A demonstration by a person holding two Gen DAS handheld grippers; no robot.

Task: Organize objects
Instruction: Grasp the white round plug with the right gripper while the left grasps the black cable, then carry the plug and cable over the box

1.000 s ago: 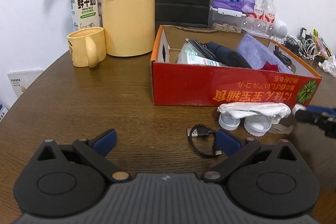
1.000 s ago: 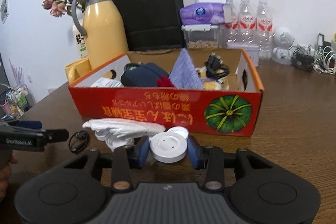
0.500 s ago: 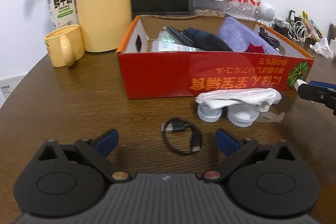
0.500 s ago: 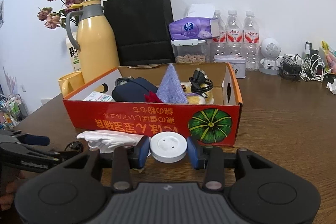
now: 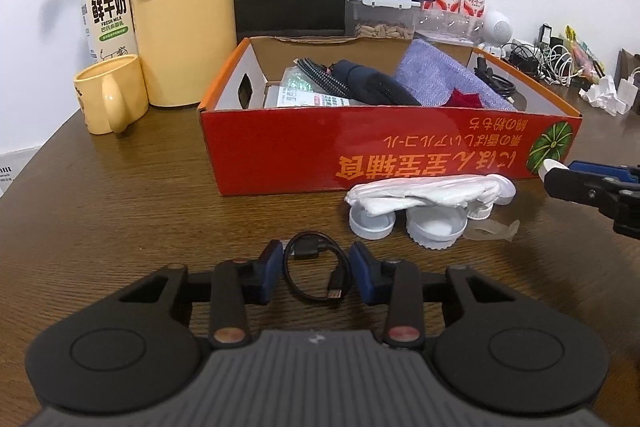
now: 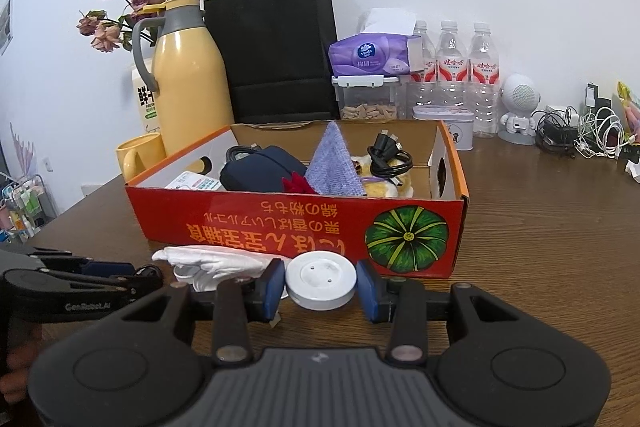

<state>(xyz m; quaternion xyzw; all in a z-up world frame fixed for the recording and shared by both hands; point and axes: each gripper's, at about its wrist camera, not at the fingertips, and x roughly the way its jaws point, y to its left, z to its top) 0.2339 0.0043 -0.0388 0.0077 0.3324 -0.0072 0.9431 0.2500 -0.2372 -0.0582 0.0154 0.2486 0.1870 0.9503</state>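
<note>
the left gripper [image 5: 315,277] sits low over the brown wood-grain table [image 5: 120,227], its blue pads on either side of a small black cable [image 5: 316,273] coiled into a loose loop. the jaws are closing, and the loop lies between them; the pads look to be just at the loop's sides, and i cannot tell whether they press it yet. coming in low and level with the tabletop makes sense, since a thin, floppy cord gives the pads little to bite on except the width of the coil.

the right gripper [image 6: 320,287] is closed partway on a white puck-shaped disc [image 6: 321,285], smooth hard plastic with two tiny contacts on its face. it holds the disc by its round edge, flat face up, just in front of the red cardboard box [image 6: 280,227], so the disc can probably go over the wall and in.

the box has a green pumpkin printed on the front and already holds soft and hard things together: a dark pouch, a purple woven cloth, a coiled black cord. in front of it a crumpled white glove [image 5: 428,193] drapes over two ribbed white caps [image 5: 436,229], not yet put away. a glossy yellow jug [image 5: 186,7] and a matching mug [image 5: 110,97] stand off to the left, clear of the work.
</note>
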